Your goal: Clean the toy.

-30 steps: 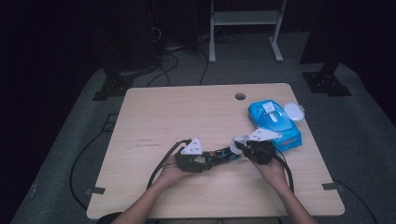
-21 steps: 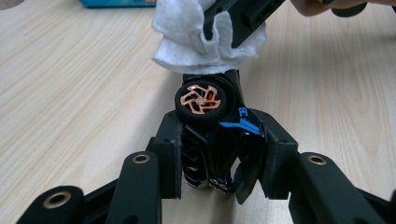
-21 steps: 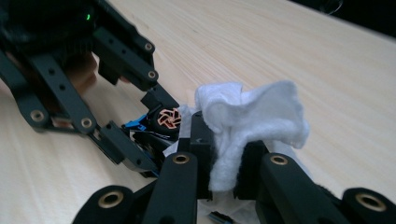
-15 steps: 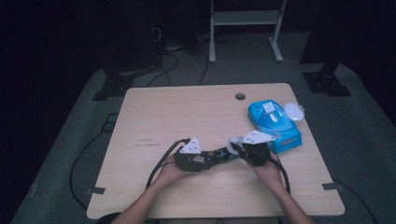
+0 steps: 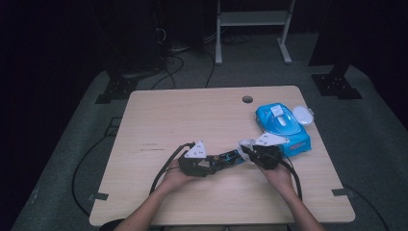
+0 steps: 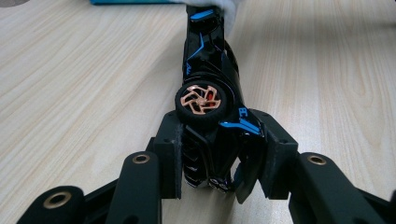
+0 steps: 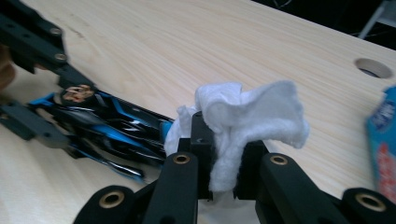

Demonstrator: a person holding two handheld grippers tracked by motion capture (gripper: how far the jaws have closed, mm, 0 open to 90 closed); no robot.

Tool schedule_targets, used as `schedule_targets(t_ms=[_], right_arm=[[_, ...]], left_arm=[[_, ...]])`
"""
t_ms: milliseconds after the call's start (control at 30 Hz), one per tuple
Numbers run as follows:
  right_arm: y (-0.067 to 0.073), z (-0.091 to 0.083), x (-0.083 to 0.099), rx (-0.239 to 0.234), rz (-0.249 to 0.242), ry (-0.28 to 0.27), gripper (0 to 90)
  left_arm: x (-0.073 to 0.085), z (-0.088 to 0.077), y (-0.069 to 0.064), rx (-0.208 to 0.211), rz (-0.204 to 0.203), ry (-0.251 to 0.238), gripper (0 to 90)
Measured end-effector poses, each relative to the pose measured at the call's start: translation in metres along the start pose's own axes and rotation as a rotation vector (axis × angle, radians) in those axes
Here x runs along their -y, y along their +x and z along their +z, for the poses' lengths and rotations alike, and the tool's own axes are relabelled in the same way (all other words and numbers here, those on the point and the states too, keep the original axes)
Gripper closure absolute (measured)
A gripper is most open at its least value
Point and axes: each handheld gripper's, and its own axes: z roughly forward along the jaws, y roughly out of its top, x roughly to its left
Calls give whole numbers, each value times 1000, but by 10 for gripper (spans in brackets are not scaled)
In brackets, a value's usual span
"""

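So, the only container around is the blue wet-wipe pack [image 5: 284, 129], lying flat just behind the right gripper [image 5: 246, 150] on the wooden table [image 5: 192, 115]. Its flip lid [image 5: 302, 114] is swung open to the far side, and what's left inside can't be made out from the high view.

The left gripper [image 6: 219, 154] has its jaws clamped around the tail end of a black and blue toy car [image 6: 210, 102], one pad on each flank. The car is tipped on its side, so a copper-spoked wheel [image 6: 201, 99] faces the left gripper's camera. The car's body runs straight out ahead of the jaws, low over the table.

The right gripper has its jaws pinched tight on a crumpled white wipe [image 7: 243, 121], which bunches up over the fingertips. The wipe sits right up against the front end of the car; touching, as far as the right gripper view shows.

Both hands rest low near the table's front edge, the left hand [image 5: 175, 177] and right hand [image 5: 279, 172] angled inward so the two grippers point at each other with the car bridging between them.
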Motion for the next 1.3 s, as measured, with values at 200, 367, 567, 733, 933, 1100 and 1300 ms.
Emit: schedule_targets(t_ms=[200,367,567,733,933,1100,1300], right_arm=[[20,11,-7,-72,-11,-10,810],[51,23,-15,-194,-32,-18,809],[53,23,-17,-142,-103,-12,808],[16,4,-5,-58,-58,3,806],[-7,-13,3,15,-17,22,805],[-8,-9,3,-10,5,11,805],[3,0,-12,-48,-24,-23,806]], left_arm=[[-1,1,0,-9,5,0,582],[-3,3,0,-10,-10,-1,583],[-2,0,1,-14,-25,12,584],[-3,0,1,-23,-20,17,585],[-11,2,2,-49,-29,37,481],[-30,11,7,-70,-23,75,365],[-46,30,12,-14,-18,133,461]])
